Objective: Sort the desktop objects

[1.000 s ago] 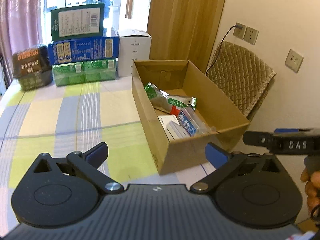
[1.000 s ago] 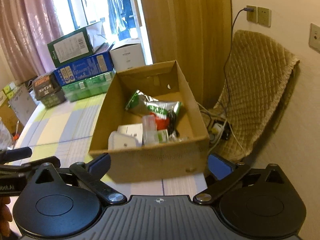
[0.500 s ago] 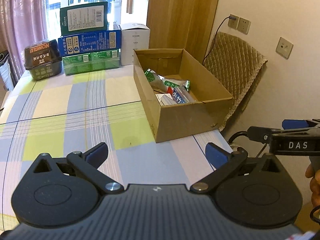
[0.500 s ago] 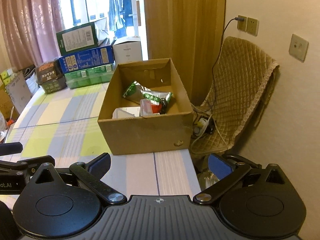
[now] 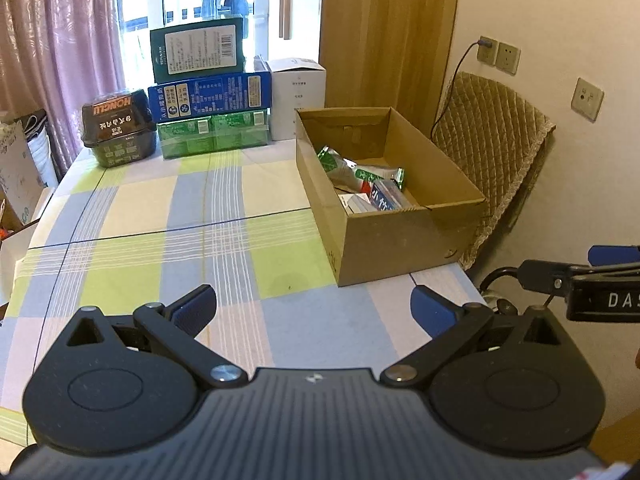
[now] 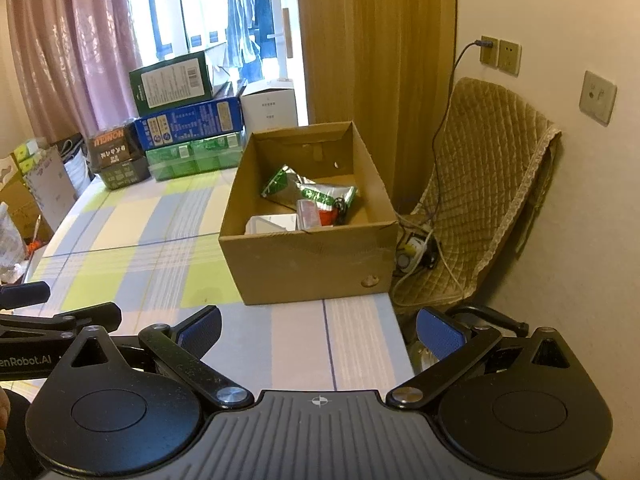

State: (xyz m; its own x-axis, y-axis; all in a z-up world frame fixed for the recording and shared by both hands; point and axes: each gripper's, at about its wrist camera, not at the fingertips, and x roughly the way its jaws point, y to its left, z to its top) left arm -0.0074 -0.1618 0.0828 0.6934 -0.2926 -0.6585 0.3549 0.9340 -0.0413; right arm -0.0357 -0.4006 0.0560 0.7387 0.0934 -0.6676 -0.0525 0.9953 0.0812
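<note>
Right of centre on the checked tablecloth (image 5: 168, 208): 1 open cardboard box (image 5: 400, 236) of packets.
Above and beyond both grippers, box well apart from them; left gripper (image 5: 314, 310) and right gripper (image 6: 318, 326) spread wide, 2 blue pads each, holding and touching nothing.

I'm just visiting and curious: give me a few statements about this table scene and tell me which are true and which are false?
1. Both tongs, left and right, are open and hold nothing. True.
2. The cardboard box is empty. False: it holds a green packet and other small items.
3. A blue carton lies on top of a green pack at the far end of the table. True.
4. The checked tablecloth is strewn with loose objects in the middle. False: nothing lies there.
5. A cable is plugged into the wall socket. True.
</note>
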